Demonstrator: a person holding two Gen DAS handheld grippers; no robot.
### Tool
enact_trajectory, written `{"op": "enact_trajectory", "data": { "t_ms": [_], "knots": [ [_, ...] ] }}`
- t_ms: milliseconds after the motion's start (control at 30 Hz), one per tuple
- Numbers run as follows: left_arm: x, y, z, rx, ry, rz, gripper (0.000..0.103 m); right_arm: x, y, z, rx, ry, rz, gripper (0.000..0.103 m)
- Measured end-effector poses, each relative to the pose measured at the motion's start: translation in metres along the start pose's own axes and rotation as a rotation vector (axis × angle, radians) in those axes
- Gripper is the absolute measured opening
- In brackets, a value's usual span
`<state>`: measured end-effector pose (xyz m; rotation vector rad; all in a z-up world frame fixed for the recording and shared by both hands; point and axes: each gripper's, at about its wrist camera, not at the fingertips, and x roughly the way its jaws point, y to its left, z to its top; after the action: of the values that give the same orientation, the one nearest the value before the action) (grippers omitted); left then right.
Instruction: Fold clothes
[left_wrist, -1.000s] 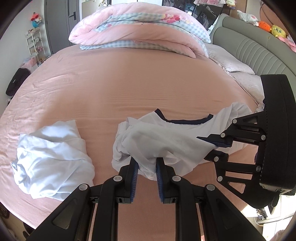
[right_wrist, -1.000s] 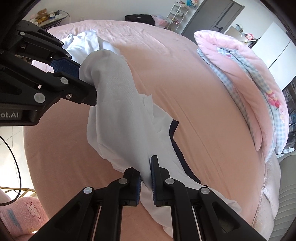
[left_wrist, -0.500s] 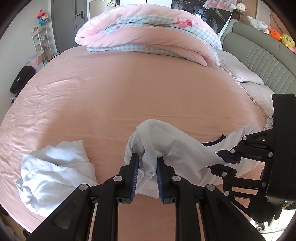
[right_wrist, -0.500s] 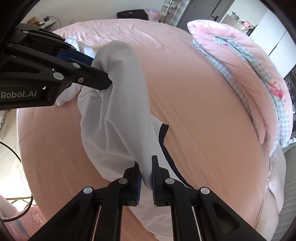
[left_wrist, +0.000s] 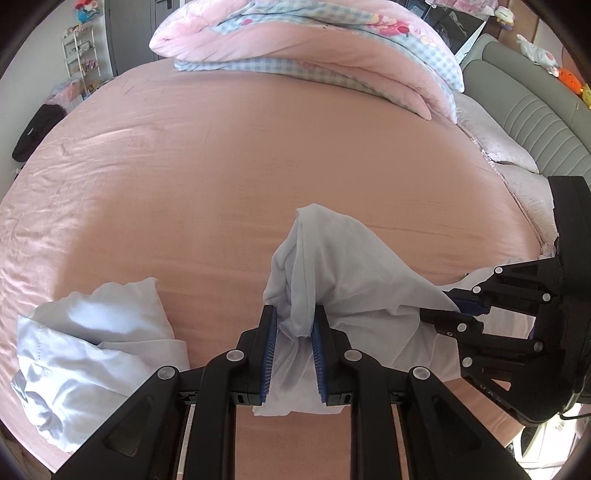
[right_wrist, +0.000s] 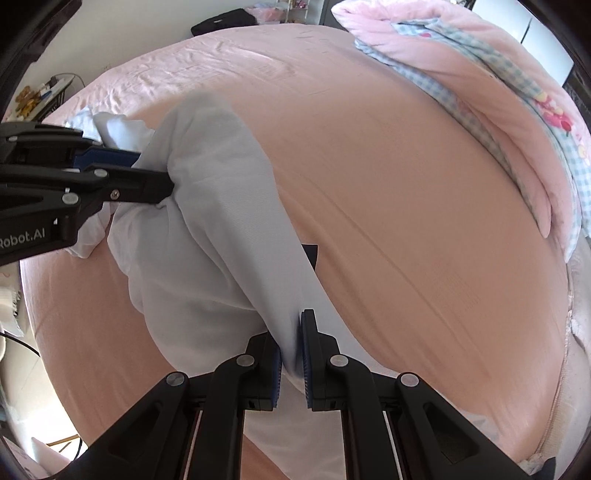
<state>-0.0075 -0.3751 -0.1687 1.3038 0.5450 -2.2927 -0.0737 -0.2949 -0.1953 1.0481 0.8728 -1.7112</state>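
A white shirt with a dark navy collar (left_wrist: 343, 266) (right_wrist: 221, 236) hangs bunched between both grippers above the pink bed sheet (left_wrist: 236, 155). My left gripper (left_wrist: 293, 325) is shut on a thick fold of it. My right gripper (right_wrist: 291, 332) is shut on another edge of the same shirt; it also shows at the right of the left wrist view (left_wrist: 454, 306). In the right wrist view the left gripper (right_wrist: 162, 177) pinches the cloth at the left. Only a sliver of the navy collar (right_wrist: 312, 254) shows.
A second crumpled white garment (left_wrist: 92, 347) lies on the sheet near the bed's front left edge. A folded pink and blue checked duvet (left_wrist: 314, 48) sits at the far side. A grey padded headboard (left_wrist: 535, 122) and pillows (left_wrist: 495, 140) line the right.
Both grippers moved across the bed, keeping their hold on the shirt. The cloth has lifted and bunched tighter between them, and the navy collar has mostly dropped out of sight.
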Motion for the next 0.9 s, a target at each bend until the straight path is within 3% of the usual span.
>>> {"op": "enact_trajectory", "data": {
  "t_ms": [200,233,300,367,467,567,700,733,800,900],
  "knots": [
    [0.013,0.010,-0.004,-0.031,0.052,-0.012,0.017,0.010,-0.016,-0.006,0.106,0.017,0.057,0.010],
    [0.014,0.011,-0.005,-0.036,0.061,-0.017,0.017,0.011,-0.021,-0.008,0.138,0.022,0.072,0.013],
    [0.016,0.012,-0.006,-0.031,0.077,-0.016,0.017,0.014,-0.029,-0.013,0.185,0.031,0.076,0.032],
    [0.016,0.012,-0.008,-0.025,0.084,-0.011,0.017,0.015,-0.036,-0.019,0.217,0.024,0.068,0.043],
    [0.014,0.013,-0.006,-0.044,0.104,-0.014,0.019,0.008,-0.044,-0.029,0.269,-0.009,0.090,0.046],
    [0.010,0.018,-0.004,-0.101,0.135,-0.031,0.029,-0.004,-0.051,-0.038,0.320,-0.048,0.122,0.046],
    [-0.004,0.033,-0.003,-0.196,0.120,-0.105,0.060,-0.034,-0.051,-0.051,0.313,-0.120,0.090,0.047],
    [-0.008,0.036,-0.003,-0.218,0.116,-0.119,0.062,-0.043,-0.051,-0.053,0.301,-0.139,0.072,0.049],
    [-0.017,0.041,-0.003,-0.250,0.102,-0.135,0.063,-0.056,-0.059,-0.056,0.305,-0.177,0.055,0.064],
    [-0.031,0.038,0.000,-0.250,0.066,-0.103,0.063,-0.070,-0.082,-0.056,0.354,-0.229,0.062,0.067]
  ]
}}
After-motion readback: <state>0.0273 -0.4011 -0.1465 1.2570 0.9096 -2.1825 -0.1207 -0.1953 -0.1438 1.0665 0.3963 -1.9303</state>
